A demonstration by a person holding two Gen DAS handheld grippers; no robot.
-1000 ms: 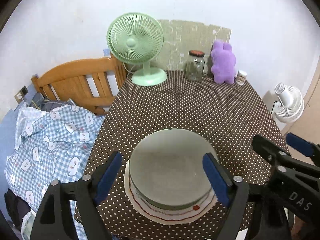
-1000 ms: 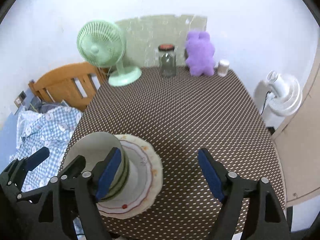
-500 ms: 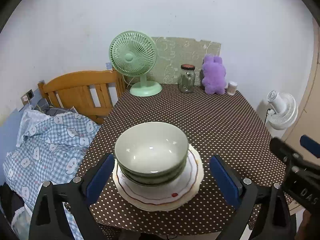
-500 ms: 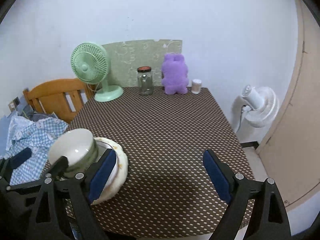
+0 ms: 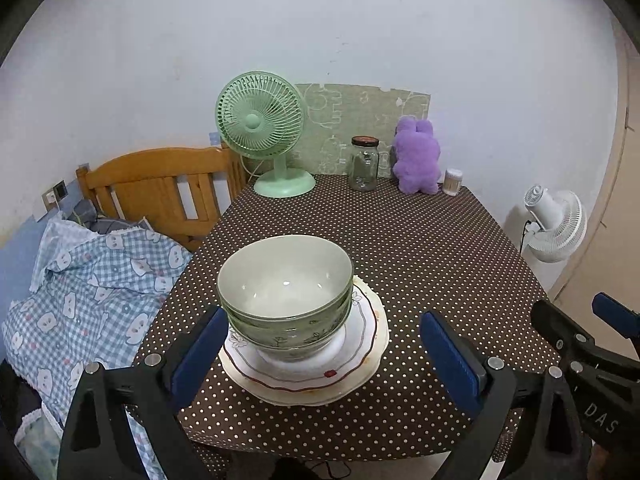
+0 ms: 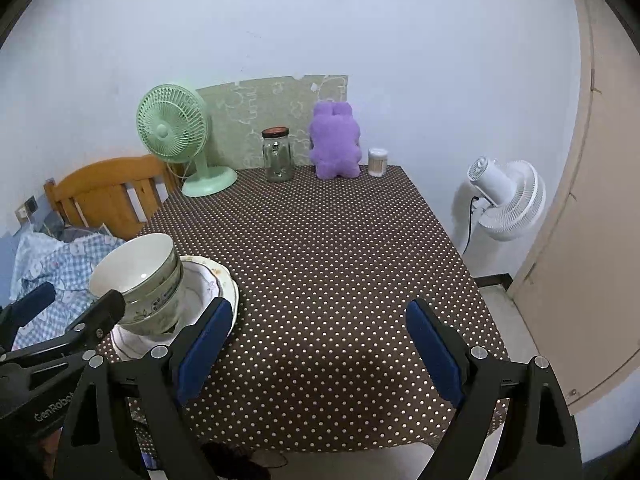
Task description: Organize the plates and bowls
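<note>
- Table (image 5: 400, 256): covered in a brown cloth with white dots; seen from its near edge in both wrist views.
- Bowls (image 5: 286, 296): green, nested one inside another, upright, standing on the plates (image 5: 316, 376). The stack sits near the table's front-left corner, at about 7 o'clock on the tabletop.
- Plates: white with a red rim line, stacked flat under the bowls; the number of plates cannot be told.
- Left gripper (image 5: 322, 354): jaws wide apart and empty. They have just been opening. The stack lies between the blue pads in view, untouched; the left pad overlaps the plate rim in the picture only.
- Right gripper (image 6: 320, 346): jaws apart, having just been opening, with bare cloth between them. The stack lies at 10 o'clock from it, behind its left finger.
- In the right wrist view the left gripper's black finger crosses in front of the bowls and hides part of them.
- Far edge, 11 to 1 o'clock: green fan (image 5: 260, 120), glass jar (image 5: 364, 164), purple plush (image 5: 416, 156), small white container (image 5: 452, 181), all well apart from the stack.
- Off the table at 9 o'clock: wooden headboard (image 5: 160, 184) and blue checked bedding (image 5: 92, 292).
- At 3 o'clock on the floor: white fan (image 6: 504, 200), with a beige door (image 6: 592, 200) beyond.
</note>
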